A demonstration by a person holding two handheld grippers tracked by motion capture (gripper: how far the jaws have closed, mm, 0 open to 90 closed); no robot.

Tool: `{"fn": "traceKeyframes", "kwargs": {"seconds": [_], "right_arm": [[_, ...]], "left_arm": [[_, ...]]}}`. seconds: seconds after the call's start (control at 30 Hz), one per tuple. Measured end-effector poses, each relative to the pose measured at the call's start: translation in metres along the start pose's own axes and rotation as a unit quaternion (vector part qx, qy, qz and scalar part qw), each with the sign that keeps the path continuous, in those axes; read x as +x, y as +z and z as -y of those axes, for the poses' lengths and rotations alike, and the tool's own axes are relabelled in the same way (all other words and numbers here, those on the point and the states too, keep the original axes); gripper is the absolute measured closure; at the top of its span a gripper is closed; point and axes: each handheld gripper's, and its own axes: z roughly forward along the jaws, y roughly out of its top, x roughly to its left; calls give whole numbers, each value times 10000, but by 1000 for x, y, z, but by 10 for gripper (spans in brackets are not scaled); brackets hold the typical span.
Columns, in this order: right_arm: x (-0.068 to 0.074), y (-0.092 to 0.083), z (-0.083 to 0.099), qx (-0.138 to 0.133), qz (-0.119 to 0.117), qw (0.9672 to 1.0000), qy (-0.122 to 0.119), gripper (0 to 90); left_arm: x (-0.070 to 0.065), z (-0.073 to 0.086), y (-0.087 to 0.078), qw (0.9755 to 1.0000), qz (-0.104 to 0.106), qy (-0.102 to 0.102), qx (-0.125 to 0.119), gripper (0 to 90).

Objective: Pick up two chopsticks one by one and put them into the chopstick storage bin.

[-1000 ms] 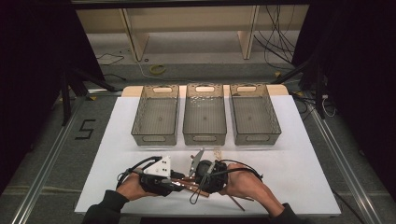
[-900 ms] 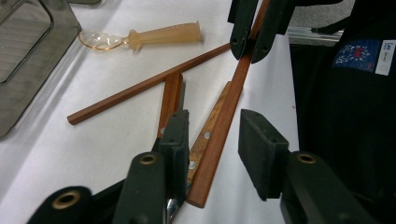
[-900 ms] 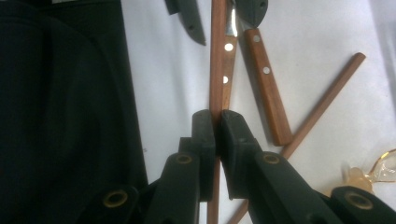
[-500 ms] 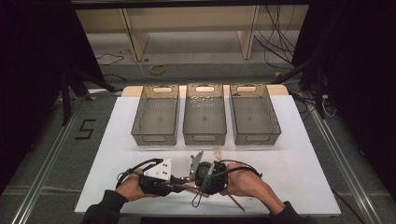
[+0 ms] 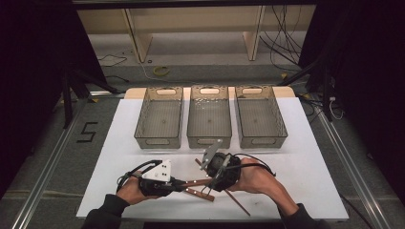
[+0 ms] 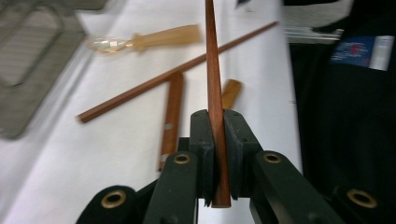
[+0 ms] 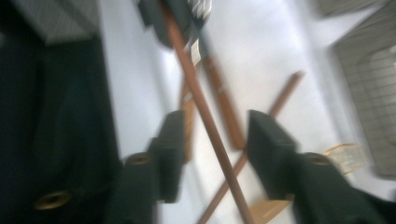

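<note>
My left gripper [image 6: 218,135] is shut on the thick end of a brown chopstick [image 6: 215,93], which points straight out from its jaws; those jaws have just been closing on it. In the high view the left gripper [image 5: 179,185] sits near the table's front edge and holds the chopstick [image 5: 196,182] level, pointing right. My right gripper [image 7: 215,140] faces it, and its jaws have just been opening. The chopstick [image 7: 196,98] now runs through the gap between them, clear of both pads [image 7: 268,140]. In the high view the right gripper [image 5: 210,182] is just right of the left.
Three clear bins [image 5: 160,117] [image 5: 209,117] [image 5: 260,117] stand in a row at the back of the white mat [image 5: 310,167]. Below the grippers lie a second chopstick [image 6: 177,74], a brown handle [image 6: 172,116] and an amber-handled plastic spoon [image 6: 140,41].
The right gripper's jaws have come apart off the chopstick, and that hand has shifted slightly right and up. The left gripper has stayed in place with the chopstick.
</note>
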Motion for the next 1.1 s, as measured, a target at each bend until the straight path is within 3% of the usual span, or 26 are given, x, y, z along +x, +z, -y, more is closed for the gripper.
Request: {"fn": "traceKeyframes", "kwargs": {"seconds": [0.07,0.2,0.4,0.53,0.6,0.83,0.97,1.1], "right_arm": [[-4,-7,2,-287,138,9991,271,524],[-9,-18,7,-786,355,9948,536,450],[-15,-24,16,-1211,595,9853,1046,388],[-16,-22,23,-1279,616,9816,1279,375],[-17,-21,27,-1303,570,9807,1339,376],[-19,-18,36,-1345,491,9785,1488,383],[-19,-16,39,-1326,487,9784,1511,385],[-19,-14,42,-1300,501,9781,1547,385]], "left_arm": [[2,1,-1,9998,-168,-124,4,827],[7,0,-5,9977,-537,-407,-97,827],[13,1,-14,9901,-1106,-797,-330,827],[15,1,-17,9840,-1422,-1023,-331,830],[16,1,-18,9821,-1527,-1049,-340,830],[23,3,-27,9740,-1697,-1403,-536,830],[29,5,-34,9668,-1854,-1621,-680,830],[37,9,-44,9575,-2045,-1862,-822,830]]}}
